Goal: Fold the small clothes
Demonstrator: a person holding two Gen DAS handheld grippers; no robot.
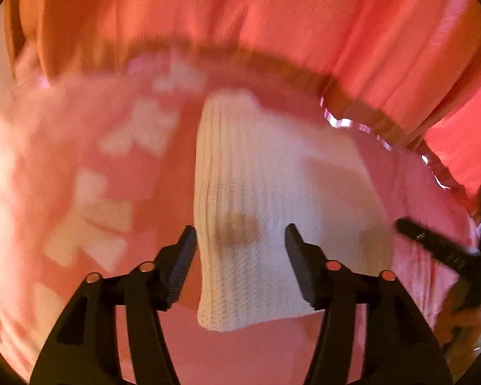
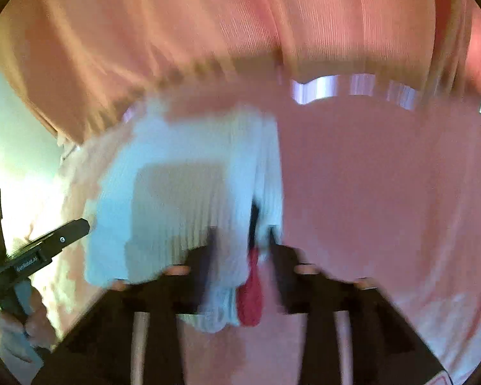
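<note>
Left-wrist view, items listed left to right.

1. Pink cloth with pale blocky patches point(image 1: 89, 166): the surface under everything, blurred, bounded at its far edge by a brown rim point(image 1: 272, 61), with salmon drapery point(image 1: 304, 16) behind it.
2. My left gripper point(image 1: 240, 240): pitched steeply downward, jaws standing apart. The white ribbed knit garment point(image 1: 256, 192) lies on the cloth below and between them; its near-left edge sits just beside my left finger point(image 1: 179, 260). I see neither pad pressing on it.
3. My right gripper point(image 1: 439, 243): enters from the right edge as a dark bar, tip at the garment's right border. A hand point(image 1: 461, 320) shows beneath it, blurred.

Right-wrist view, same order.

4. My left gripper point(image 2: 64, 237): a black finger slanting up from the left edge, tip at the garment's left border; the hand point(image 2: 25, 330) holding it is low at the left.
5. White ribbed knit garment point(image 2: 182, 199): spread on the pink cloth point(image 2: 384, 192), its right portion gathered into a hanging fold.
6. My right gripper point(image 2: 240, 243): angled steeply down, jaws drawn together and pinching that gathered fold; a small red piece point(image 2: 250, 301) hangs beside the fold just below the pads. Motion blur hides finer detail.
</note>
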